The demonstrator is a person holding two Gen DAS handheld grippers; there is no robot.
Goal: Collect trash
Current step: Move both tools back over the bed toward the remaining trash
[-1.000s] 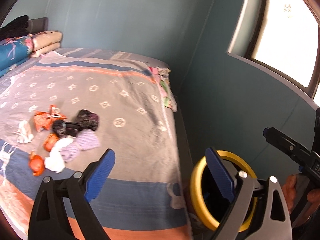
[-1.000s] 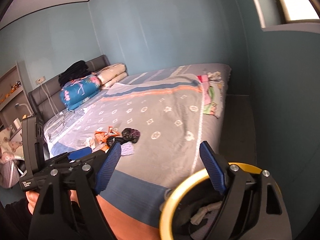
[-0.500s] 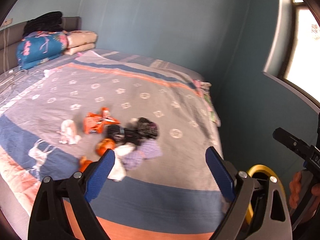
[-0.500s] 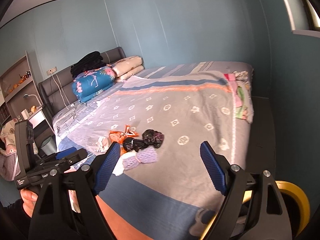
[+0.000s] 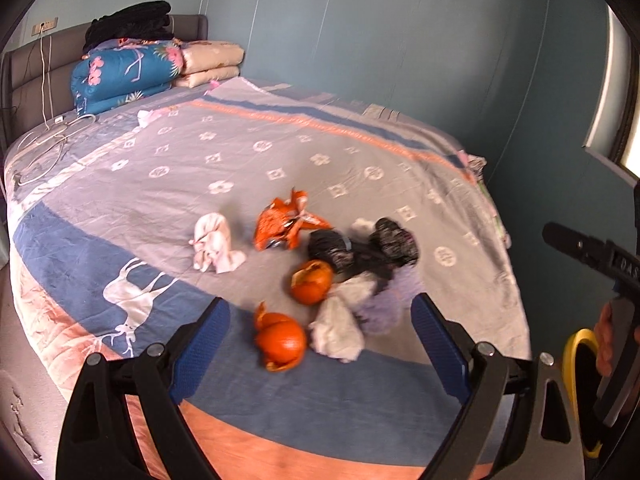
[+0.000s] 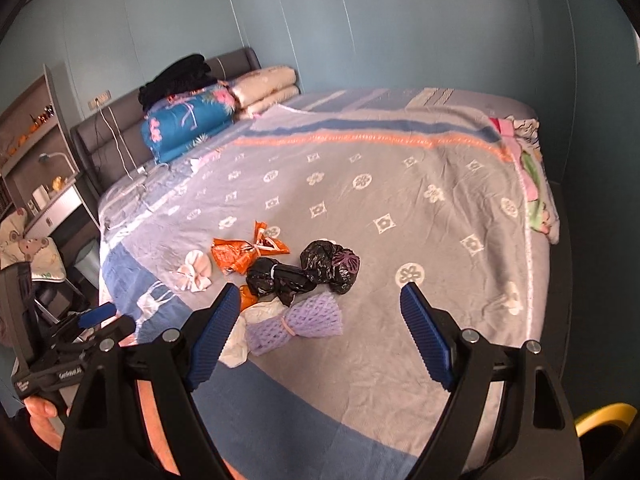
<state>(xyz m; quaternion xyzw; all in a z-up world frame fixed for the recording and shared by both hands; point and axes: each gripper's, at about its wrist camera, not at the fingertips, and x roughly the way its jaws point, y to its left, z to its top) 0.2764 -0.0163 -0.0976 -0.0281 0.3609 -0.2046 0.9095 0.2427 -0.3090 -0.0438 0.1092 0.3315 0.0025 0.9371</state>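
- Two grippers are in view, both with jaws spread wide and nothing between the blue pads: the left gripper (image 5: pixel 318 344) and the right gripper (image 6: pixel 318 334).
- Left gripper hangs above the near edge of the bed (image 5: pixel 120 184); an orange peel (image 5: pixel 280 340) lies on the blanket just between its fingertips in the left wrist view.
- Right gripper hangs above the same near edge, further right; a purple foam net (image 6: pixel 296 324) lies between its fingertips in the right wrist view.
- Trash lies in one loose cluster on the grey patterned blanket, toward the near side of the bed.
- Cluster contents, left wrist view: a second orange peel (image 5: pixel 312 282) just beyond the first; a white crumpled wad (image 5: pixel 338 328) touching the purple net; two tied black bags (image 5: pixel 360 250) behind them; an orange wrapper (image 5: pixel 286 224) further off; a white tied tissue bundle (image 5: pixel 214 244) to the left, slightly apart from the rest.
- Same items confirmed from the right wrist view: black bags (image 6: pixel 304 270), orange wrapper (image 6: pixel 244 252), white bundle (image 6: pixel 194 272).
- A yellow-rimmed bin (image 5: pixel 578 360) stands on the floor at the near right, beside the bed; only part of its rim shows.
- Folded bedding is stacked at the far left by the headboard: a blue floral quilt (image 5: pixel 120 76) and cream pillows (image 5: pixel 210 62).
- Left wrist picture is somewhat blurred.
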